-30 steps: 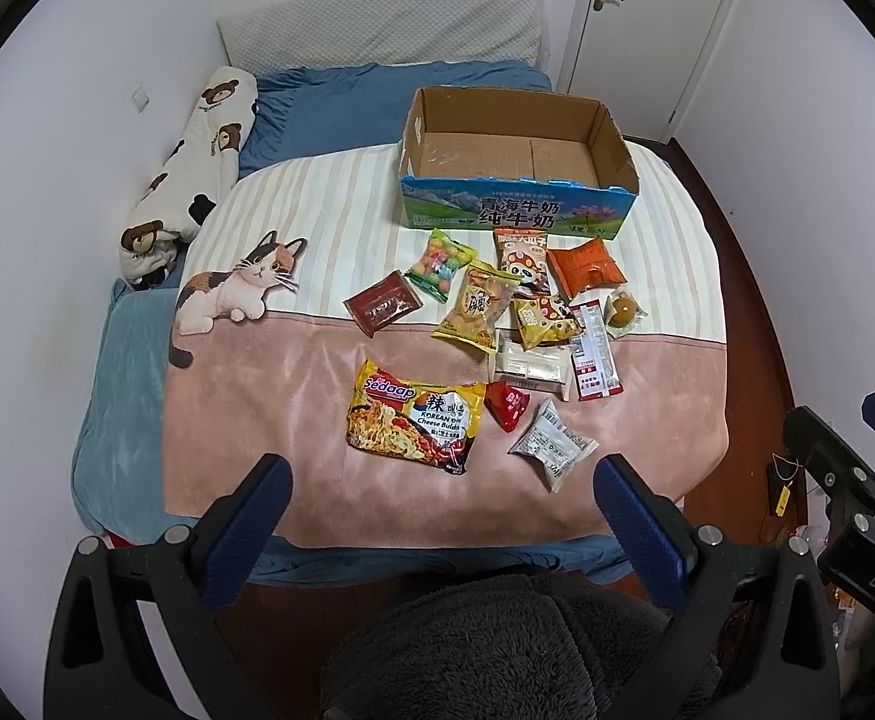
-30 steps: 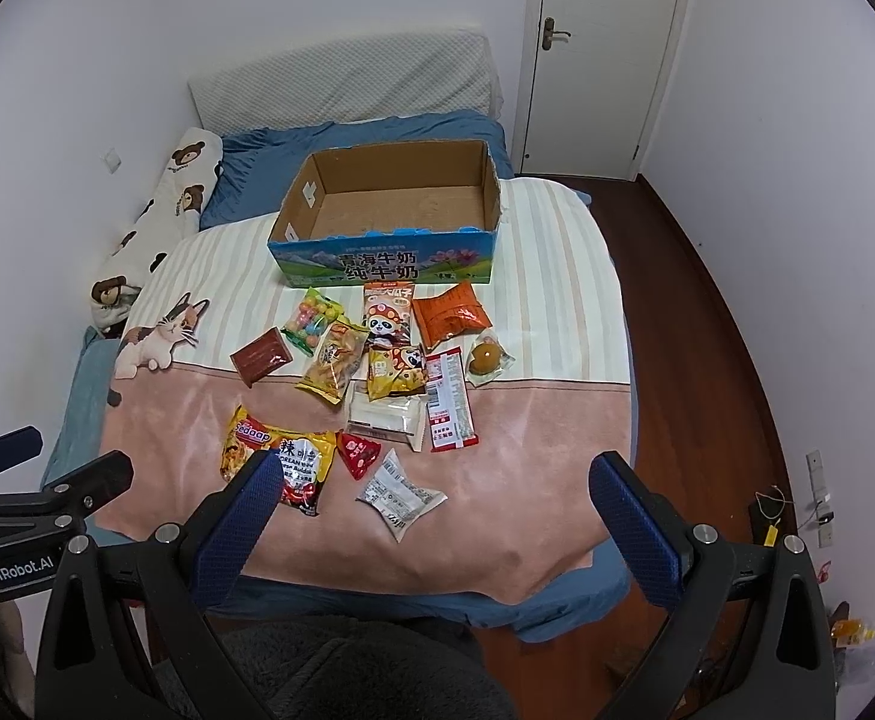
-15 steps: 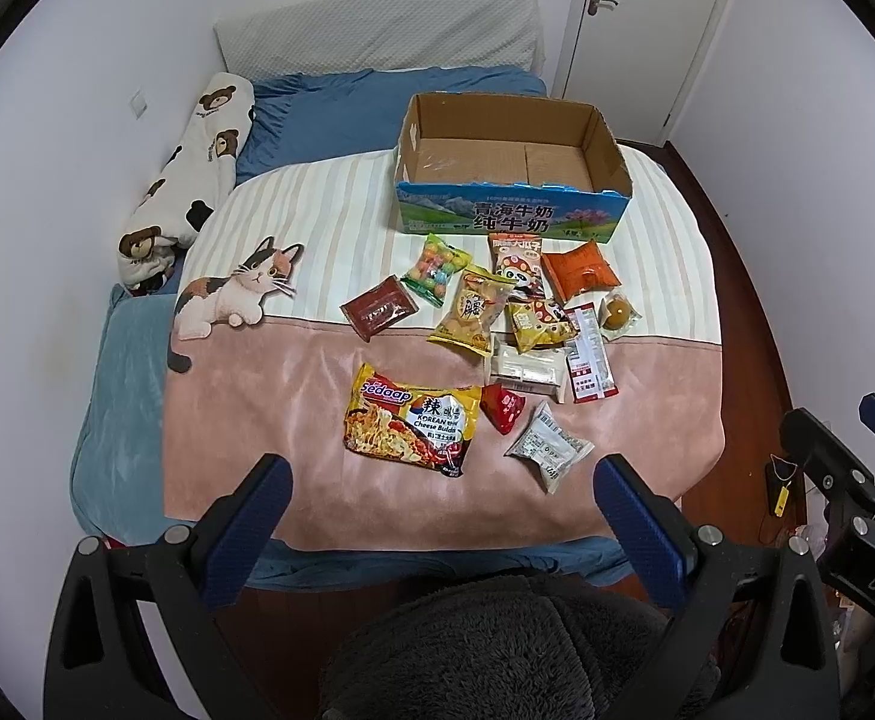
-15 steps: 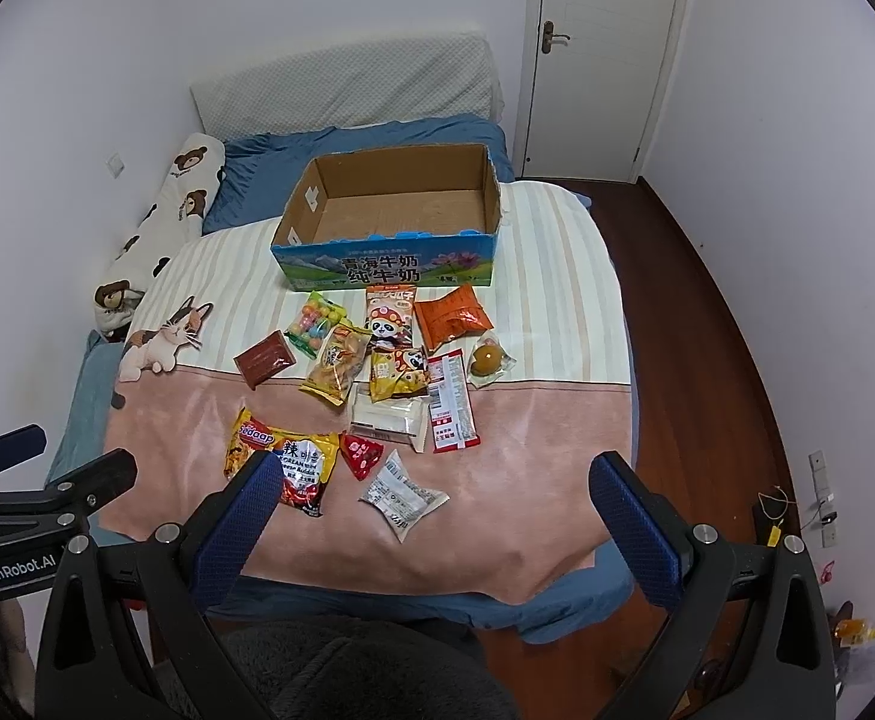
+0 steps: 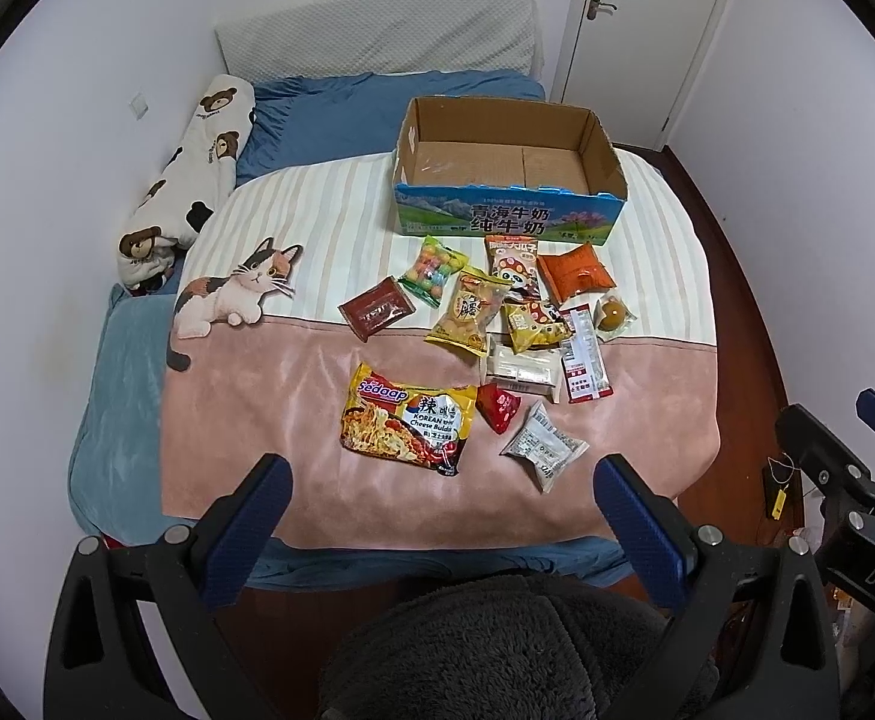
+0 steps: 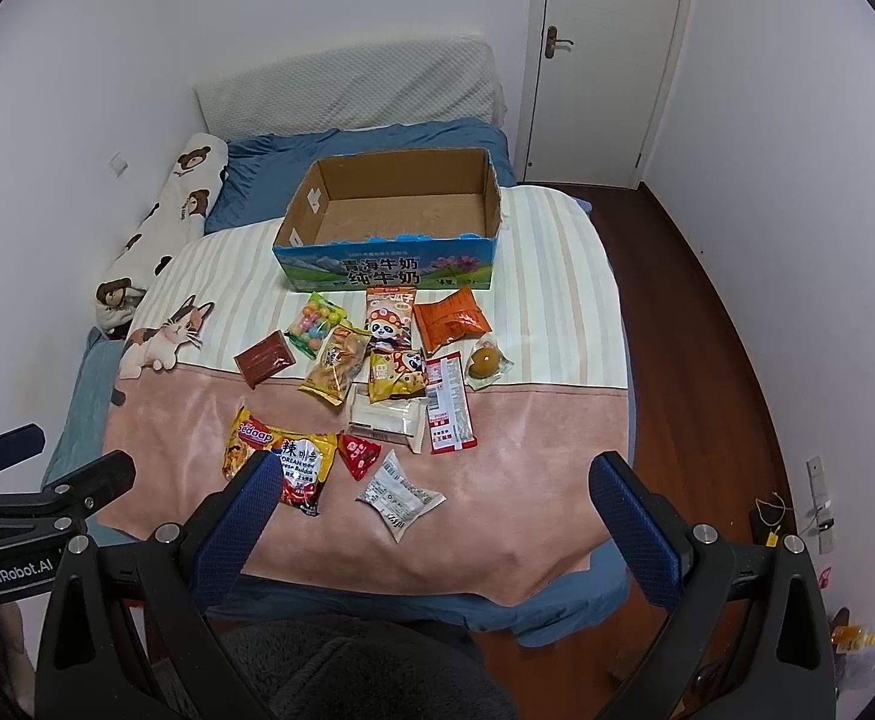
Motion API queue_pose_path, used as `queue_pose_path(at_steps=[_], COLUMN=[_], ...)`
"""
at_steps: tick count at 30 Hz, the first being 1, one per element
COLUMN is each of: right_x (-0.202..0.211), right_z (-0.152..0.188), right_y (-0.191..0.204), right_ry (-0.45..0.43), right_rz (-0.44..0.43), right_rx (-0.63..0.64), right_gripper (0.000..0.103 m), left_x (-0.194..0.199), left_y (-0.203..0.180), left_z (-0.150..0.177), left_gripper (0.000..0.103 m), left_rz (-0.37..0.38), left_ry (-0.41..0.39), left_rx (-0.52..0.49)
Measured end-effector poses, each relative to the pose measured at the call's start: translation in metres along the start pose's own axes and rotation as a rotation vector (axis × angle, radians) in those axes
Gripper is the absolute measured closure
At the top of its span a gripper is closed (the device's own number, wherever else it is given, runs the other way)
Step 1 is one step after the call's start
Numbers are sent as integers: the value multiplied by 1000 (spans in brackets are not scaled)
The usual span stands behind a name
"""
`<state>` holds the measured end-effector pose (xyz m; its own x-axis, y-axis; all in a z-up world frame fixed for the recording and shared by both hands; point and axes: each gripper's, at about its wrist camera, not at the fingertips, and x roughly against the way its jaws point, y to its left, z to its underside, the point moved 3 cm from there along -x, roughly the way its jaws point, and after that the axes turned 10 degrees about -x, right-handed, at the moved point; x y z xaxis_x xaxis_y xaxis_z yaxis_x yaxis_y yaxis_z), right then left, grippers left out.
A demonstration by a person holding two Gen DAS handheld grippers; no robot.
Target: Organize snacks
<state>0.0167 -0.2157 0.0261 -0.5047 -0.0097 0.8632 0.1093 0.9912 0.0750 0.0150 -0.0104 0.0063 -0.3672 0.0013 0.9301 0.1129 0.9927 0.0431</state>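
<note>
Both grippers hang above the near edge of the bed, each spread wide with nothing between its blue pads: the left gripper [image 5: 440, 495] frames the foot of the pink blanket [image 5: 245, 420], and the right gripper [image 6: 428, 495] does the same from a spot further right.

On the striped far half of the bedspread stands the open cardboard box [image 5: 506, 225], its long axis running left to right and its printed blue face turned toward the near side. Just in front of it the snacks lie scattered. A yellow noodle packet [image 5: 407, 420] rests nearest, its long axis left to right and tipped slightly down at the right. Beside it are a small red sachet [image 5: 497, 408] and a grey-white packet [image 5: 542, 450] lying on a diagonal. A long red-and-white stick pack [image 5: 581, 354] points near to far. An orange bag [image 5: 575, 273] sits close to the box, with a round brown snack in clear wrap [image 5: 611, 318] just right of the pile.

From the right wrist, the noodle packet is partly hidden behind the left pad, and the door [image 6: 608, 54] and wooden floor [image 6: 707, 360] show fully. From the left wrist, the bear-print pillow [image 5: 191, 180] and cat print [image 5: 233, 294] sit larger.
</note>
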Motion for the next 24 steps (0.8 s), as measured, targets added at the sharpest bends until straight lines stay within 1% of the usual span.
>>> queue_pose_path(at_steps=[9,16,19,21,24], right_x=[2,1,-11,-29,-72], right_z=[1,1,-2,-3,1], right_y=[1,1,-4,-8,-14], right_ry=[-2,-1,13,46,135], right_rz=[-4,-2,-14,-13,-34], right_rx=[-1,-7,-28,-42,-60], right_gripper=[0,0,0,0,0], left_x=[14,6,-12,-31,-73], left_y=[-9,-5,3,13,33], left_z=[-2,0,1,0,2], left_gripper=[0,0,0,0,0], left_rz=[-1,6,7,-7,18], left_ry=[-27,-21,-20,-5,50], left_rx=[-3,9,45,86,175])
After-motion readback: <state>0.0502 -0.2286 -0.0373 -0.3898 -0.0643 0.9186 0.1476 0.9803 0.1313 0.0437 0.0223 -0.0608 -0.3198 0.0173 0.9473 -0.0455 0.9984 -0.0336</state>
